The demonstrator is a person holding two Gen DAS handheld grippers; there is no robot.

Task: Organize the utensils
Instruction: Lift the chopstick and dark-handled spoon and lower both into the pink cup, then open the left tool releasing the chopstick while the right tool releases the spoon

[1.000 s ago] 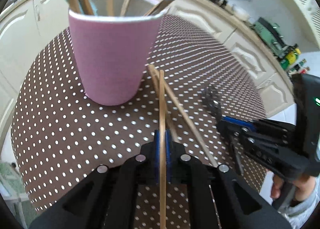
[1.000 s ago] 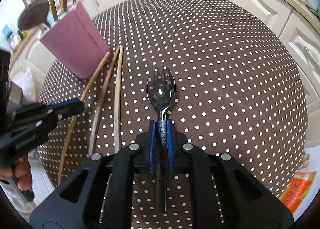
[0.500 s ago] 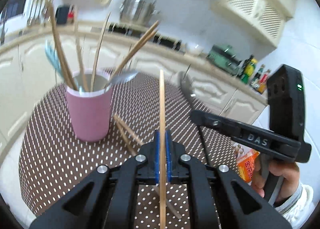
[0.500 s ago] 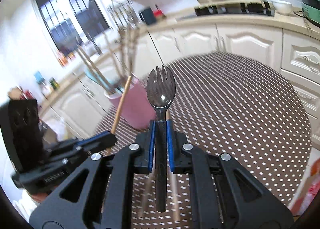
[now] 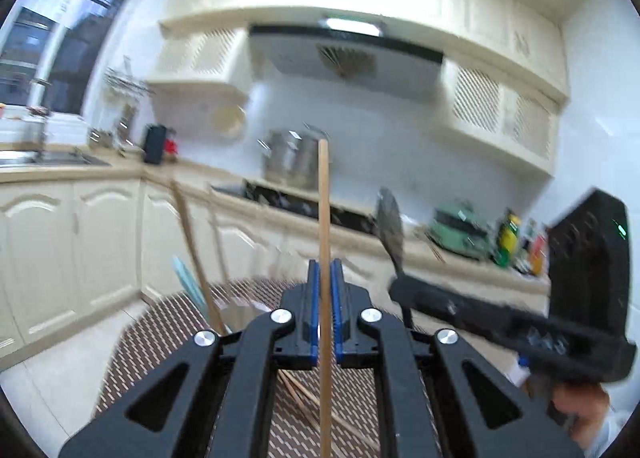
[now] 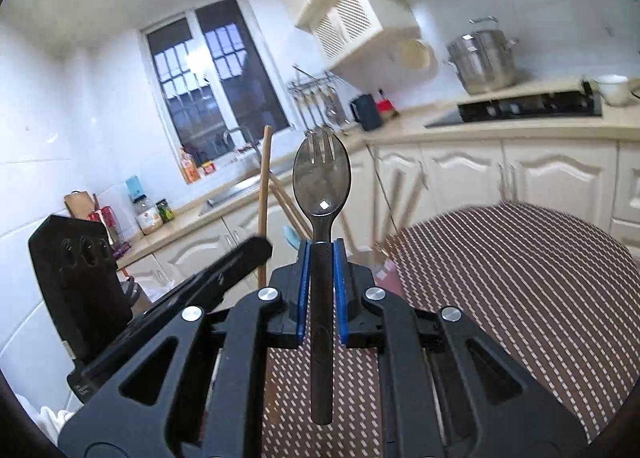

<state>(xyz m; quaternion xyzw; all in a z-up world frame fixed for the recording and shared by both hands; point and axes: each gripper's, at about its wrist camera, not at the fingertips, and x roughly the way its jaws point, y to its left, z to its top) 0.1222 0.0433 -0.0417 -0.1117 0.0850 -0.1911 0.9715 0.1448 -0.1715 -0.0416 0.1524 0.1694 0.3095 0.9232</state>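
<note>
The left claw [image 5: 325,310] was pressed together on a thin, pale wooden chopstick [image 5: 324,217], pinched between the blue pads and pointing ahead along the fingers. The right claw [image 6: 322,290] was pinched on the dark handle of a black plastic spork [image 6: 322,181], tines forward. Both utensils were held clear above the brown, white-dotted worktop [image 6: 500,278]. The step in hand was judged to be the carry toward the holder. The pink cup [image 6: 386,272] was largely hidden behind the right claw, with loose chopsticks [image 5: 304,392] lying below. For the next move, each utensil would need tipping end-down over the cup's mouth before release.
</note>
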